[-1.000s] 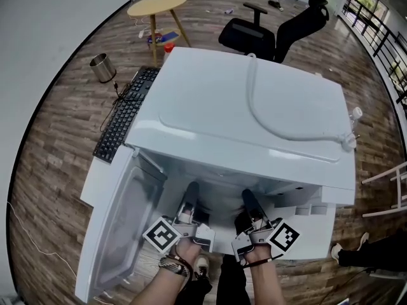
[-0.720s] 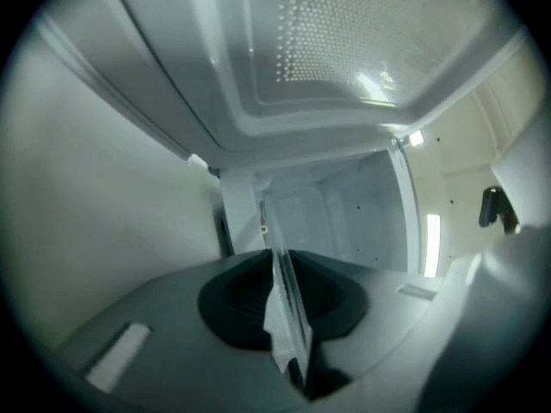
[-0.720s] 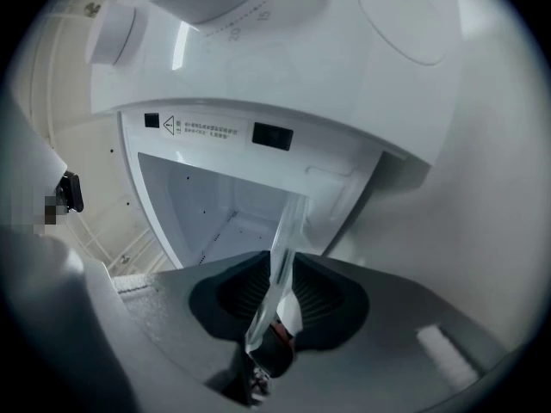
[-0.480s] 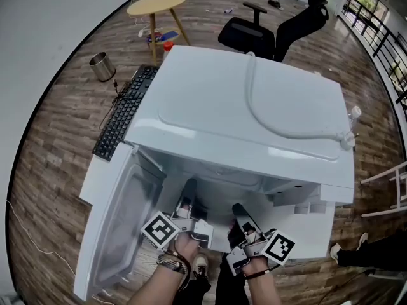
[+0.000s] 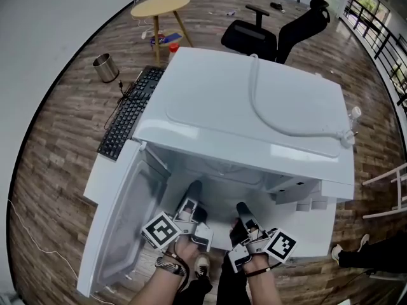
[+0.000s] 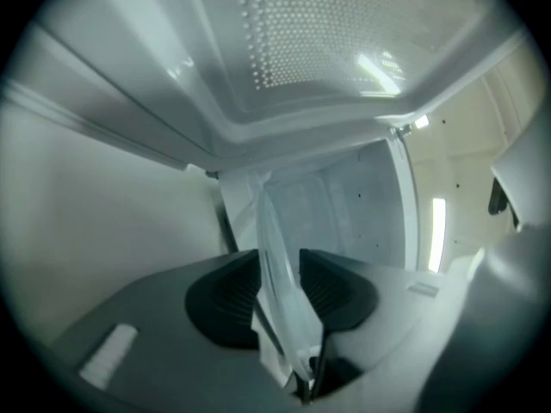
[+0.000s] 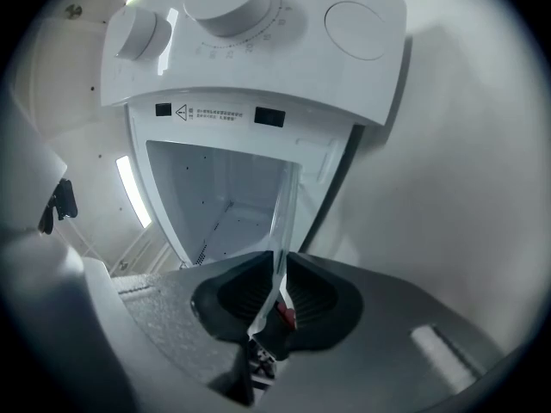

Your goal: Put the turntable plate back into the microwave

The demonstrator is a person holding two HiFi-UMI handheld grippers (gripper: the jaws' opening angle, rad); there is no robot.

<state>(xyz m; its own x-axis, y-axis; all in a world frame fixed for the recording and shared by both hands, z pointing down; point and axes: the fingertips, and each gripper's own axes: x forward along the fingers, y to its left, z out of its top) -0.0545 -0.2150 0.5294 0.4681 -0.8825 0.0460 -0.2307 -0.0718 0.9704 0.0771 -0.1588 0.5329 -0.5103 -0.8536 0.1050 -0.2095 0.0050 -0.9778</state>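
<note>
The white microwave [image 5: 254,107] stands with its door [image 5: 121,227] swung open to the left. Both grippers reach level into its mouth. In the left gripper view the clear glass turntable plate [image 6: 274,231] shows edge-on between the jaws of my left gripper [image 6: 280,274] [image 5: 193,188]. Those jaws have just been opening, and the rim sits between the pads without a firm pinch. My right gripper [image 7: 280,269] [image 5: 241,207] is shut on the opposite rim of the plate [image 7: 284,213], in front of the lit cavity [image 7: 224,196]. In the head view the microwave's top hides the plate.
The control panel with its dials [image 7: 232,7] lies beside the cavity. A white hose [image 5: 267,116] runs over the microwave's top. A black keyboard [image 5: 130,116] lies left of it. On the wooden floor behind stand an office chair [image 5: 254,37], a round table [image 5: 160,5] and a metal bin [image 5: 106,67].
My right gripper has slid a little back and leftward at the microwave's mouth. The left gripper has stayed nearly in place.
</note>
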